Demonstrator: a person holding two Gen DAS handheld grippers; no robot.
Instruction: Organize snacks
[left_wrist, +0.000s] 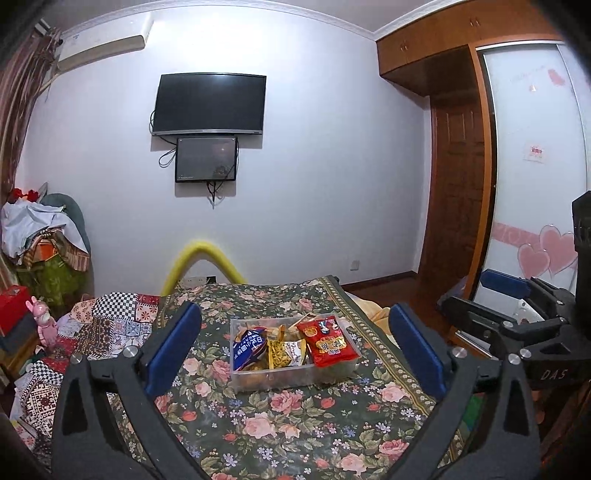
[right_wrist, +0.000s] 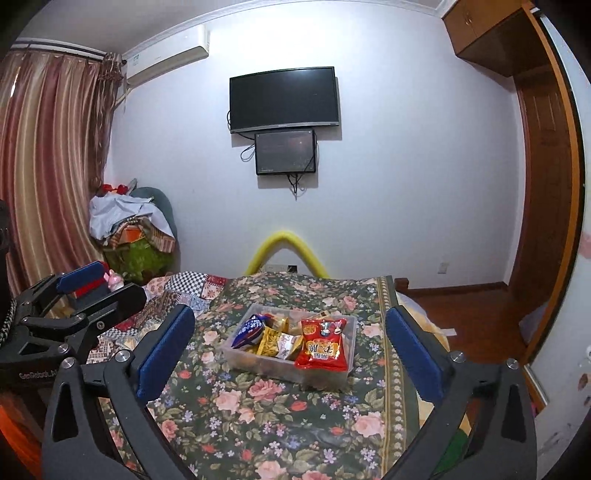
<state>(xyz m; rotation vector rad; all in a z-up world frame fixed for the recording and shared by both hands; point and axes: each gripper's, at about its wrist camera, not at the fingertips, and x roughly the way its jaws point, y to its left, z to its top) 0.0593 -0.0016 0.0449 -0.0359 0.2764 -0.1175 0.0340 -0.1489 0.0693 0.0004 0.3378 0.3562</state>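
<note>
A clear plastic bin (left_wrist: 295, 378) (right_wrist: 269, 367) sits on the floral cloth and holds several snack packs. A red pack (left_wrist: 327, 341) (right_wrist: 324, 345) lies at its right end, a blue pack (left_wrist: 249, 347) (right_wrist: 249, 330) at its left, and a yellow pack (left_wrist: 279, 354) (right_wrist: 269, 341) between them. My left gripper (left_wrist: 295, 347) is open and empty, held back from the bin on its near side. My right gripper (right_wrist: 291, 350) is open and empty too, also short of the bin. Each gripper shows at the edge of the other's view, the right one (left_wrist: 480, 299) and the left one (right_wrist: 107, 282).
The floral cloth (left_wrist: 295, 435) (right_wrist: 258, 417) covers a table or bed; a patchwork quilt (left_wrist: 110, 325) lies to its left. A yellow foam arch (left_wrist: 201, 260) stands behind. A cluttered pile (left_wrist: 44, 251) is at far left, a wardrobe (left_wrist: 458, 184) at right.
</note>
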